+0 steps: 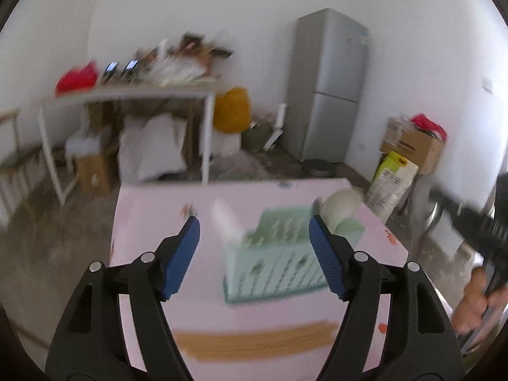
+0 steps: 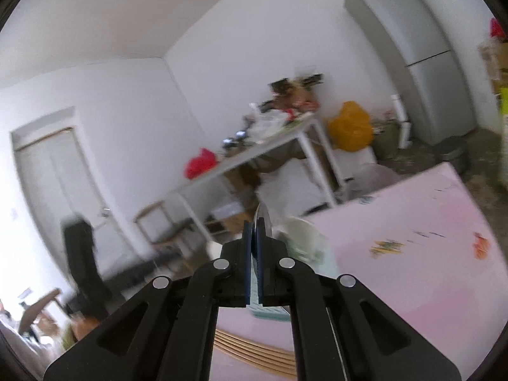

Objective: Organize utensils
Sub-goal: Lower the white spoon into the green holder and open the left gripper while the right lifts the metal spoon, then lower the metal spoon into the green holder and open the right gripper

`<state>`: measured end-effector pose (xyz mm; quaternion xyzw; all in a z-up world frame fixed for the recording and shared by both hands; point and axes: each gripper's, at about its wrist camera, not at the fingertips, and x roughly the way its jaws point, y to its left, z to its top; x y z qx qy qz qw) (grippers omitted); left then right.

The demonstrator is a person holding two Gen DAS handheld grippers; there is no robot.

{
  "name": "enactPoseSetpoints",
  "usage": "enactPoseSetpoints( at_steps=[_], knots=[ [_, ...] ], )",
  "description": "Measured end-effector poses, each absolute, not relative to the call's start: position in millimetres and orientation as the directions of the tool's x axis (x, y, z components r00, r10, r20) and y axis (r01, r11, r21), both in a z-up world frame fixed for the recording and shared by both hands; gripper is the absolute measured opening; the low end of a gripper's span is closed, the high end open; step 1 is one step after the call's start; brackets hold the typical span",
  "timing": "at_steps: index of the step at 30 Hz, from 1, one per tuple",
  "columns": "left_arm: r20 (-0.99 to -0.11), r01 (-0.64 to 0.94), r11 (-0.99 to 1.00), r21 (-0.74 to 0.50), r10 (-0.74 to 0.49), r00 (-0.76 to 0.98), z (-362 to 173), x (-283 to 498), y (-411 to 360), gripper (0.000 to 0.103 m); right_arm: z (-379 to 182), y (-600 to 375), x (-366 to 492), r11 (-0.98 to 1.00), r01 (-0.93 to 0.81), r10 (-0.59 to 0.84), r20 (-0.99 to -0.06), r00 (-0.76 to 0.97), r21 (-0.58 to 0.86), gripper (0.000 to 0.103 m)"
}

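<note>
Pink surface (image 1: 152, 222) carries a mint slatted basket (image 1: 273, 273) near its middle; pale bowl (image 1: 339, 209) just behind the basket; row of wooden chopsticks (image 1: 254, 343) lies along the near edge; left tool (image 1: 254, 247) stands with jaws apart, nothing between them; right tool (image 2: 254, 238) is clamped on a blurred metal spoon (image 2: 264, 219).
</note>
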<state>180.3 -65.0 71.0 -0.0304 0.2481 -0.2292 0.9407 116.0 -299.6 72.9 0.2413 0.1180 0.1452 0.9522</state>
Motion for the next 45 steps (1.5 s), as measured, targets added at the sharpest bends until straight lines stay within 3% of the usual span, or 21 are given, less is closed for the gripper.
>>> enactPoseSetpoints(
  at_steps=[6, 15, 25, 34, 39, 45],
  knots=[
    [-0.486, 0.319, 0.910, -0.265, -0.412, 0.771, 30.3, 157.5, -20.0, 0.068, 107.4, -268.0, 157.5, 0.782, -0.379, 0.473, -0.075, 0.878, 0.494, 0.003],
    [-0.516, 0.263, 0.922, -0.283, -0.378, 0.769, 1.9, 147.1, 8.3, 0.069, 123.7, -228.1, 243.2, 0.685, -0.476, 0.572, -0.002, 0.820, 0.552, 0.003],
    [-0.522, 0.213, 0.926, -0.312, -0.355, 0.776, -9.6, 156.5, 36.0, 0.069, 71.0, -189.5, 302.6, 0.750, -0.388, 0.539, -0.155, 0.828, 0.535, 0.003],
    [-0.531, 0.206, 0.928, -0.310, -0.348, 0.772, -14.7, 158.6, 36.5, 0.070, 37.8, -188.9, 299.7, 0.802, -0.331, 0.516, -0.297, 0.803, 0.498, 0.003],
    [-0.546, 0.194, 0.939, -0.284, -0.324, 0.772, -20.7, 160.5, 37.3, 0.070, 34.6, -192.1, 279.0, 0.868, -0.282, 0.441, -0.375, 0.815, 0.408, 0.010],
    [-0.560, 0.176, 0.947, -0.269, -0.303, 0.771, -26.6, 159.3, 39.8, 0.070, 54.4, -204.7, 237.8, 0.909, -0.250, 0.359, -0.323, 0.876, 0.333, 0.038]
  ],
)
